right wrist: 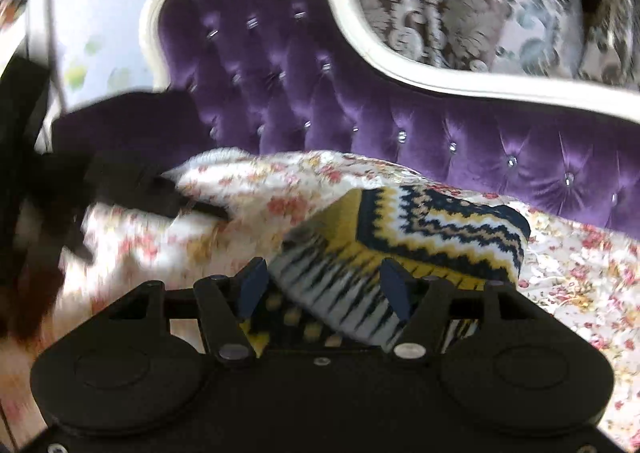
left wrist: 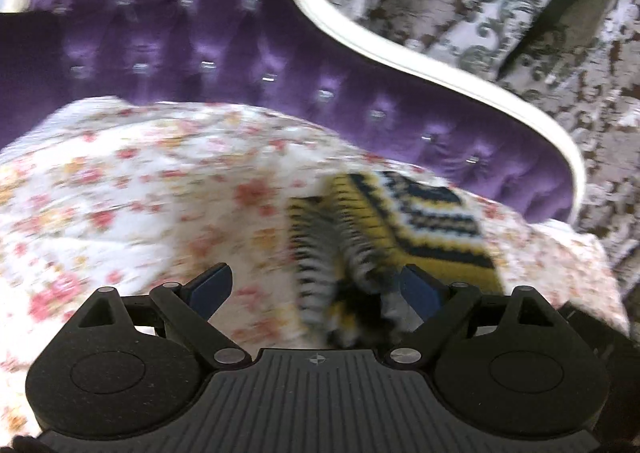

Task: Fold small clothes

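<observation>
Between the spread fingers of the right gripper [right wrist: 324,289] lies the striped hem of a yellow, navy and white knitted garment [right wrist: 420,237]; nothing is pinched. Just left, the left gripper [left wrist: 320,289] also stands wide apart, gripping nothing, the knit's edge against its right finger. Beyond, the garment rests doubled on the floral bedspread [right wrist: 580,273], so folding seems partly done, with tidying left. Behind rises the purple tufted headboard [right wrist: 280,73].
</observation>
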`<action>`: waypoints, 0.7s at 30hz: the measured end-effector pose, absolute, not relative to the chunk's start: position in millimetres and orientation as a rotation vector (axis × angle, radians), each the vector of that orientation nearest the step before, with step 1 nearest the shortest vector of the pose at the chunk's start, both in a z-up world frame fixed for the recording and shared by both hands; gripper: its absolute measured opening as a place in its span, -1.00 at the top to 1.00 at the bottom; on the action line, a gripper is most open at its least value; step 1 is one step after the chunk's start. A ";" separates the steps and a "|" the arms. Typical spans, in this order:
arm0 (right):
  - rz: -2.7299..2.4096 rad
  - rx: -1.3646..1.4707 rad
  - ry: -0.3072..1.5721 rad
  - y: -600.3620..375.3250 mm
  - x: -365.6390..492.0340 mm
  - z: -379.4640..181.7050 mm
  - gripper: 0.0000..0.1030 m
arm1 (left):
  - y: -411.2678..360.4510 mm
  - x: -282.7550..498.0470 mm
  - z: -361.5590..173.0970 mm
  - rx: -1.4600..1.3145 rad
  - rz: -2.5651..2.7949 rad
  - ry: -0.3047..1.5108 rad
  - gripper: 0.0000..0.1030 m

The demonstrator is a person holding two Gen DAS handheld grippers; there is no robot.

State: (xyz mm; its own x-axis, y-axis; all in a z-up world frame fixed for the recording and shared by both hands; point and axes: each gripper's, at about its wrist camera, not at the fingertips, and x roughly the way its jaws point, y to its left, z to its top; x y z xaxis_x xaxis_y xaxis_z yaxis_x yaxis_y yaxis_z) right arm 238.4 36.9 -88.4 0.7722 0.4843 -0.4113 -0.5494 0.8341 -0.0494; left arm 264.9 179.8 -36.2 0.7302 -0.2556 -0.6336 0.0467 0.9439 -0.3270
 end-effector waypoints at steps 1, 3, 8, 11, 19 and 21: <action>0.569 -0.209 0.383 42.3 232.5 -94.3 -0.33 | 175.9 270.3 -35.7 -0.301 -0.196 0.748 -0.78; 0.582 -0.284 0.360 55.2 224.0 -105.0 -0.44 | 167.5 280.7 -36.8 -0.309 -0.247 0.779 -0.78; 0.558 -0.442 0.300 84.9 217.2 -126.6 -0.48 | 149.9 299.3 -46.3 -0.322 -0.299 0.828 -0.77; 0.519 -0.517 0.292 96.4 221.6 -136.4 -0.46 | 145.0 305.7 -54.1 -0.332 -0.314 0.847 -0.77; 0.472 -0.357 0.261 64.0 227.4 -125.6 0.73 | 135.8 315.5 -55.7 -0.359 -0.384 0.863 -0.77; 0.470 -0.309 0.256 52.5 226.1 -119.9 0.73 | 129.5 319.4 -55.0 -0.361 -0.396 0.864 -0.77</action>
State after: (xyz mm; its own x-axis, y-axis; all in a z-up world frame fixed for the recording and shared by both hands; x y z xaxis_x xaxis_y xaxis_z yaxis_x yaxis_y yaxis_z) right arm 226.1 52.5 -119.9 0.8616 0.4021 -0.3099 -0.4786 0.8469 -0.2317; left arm 319.4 129.5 -55.0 0.5857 -0.4741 -0.6574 0.1884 0.8685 -0.4584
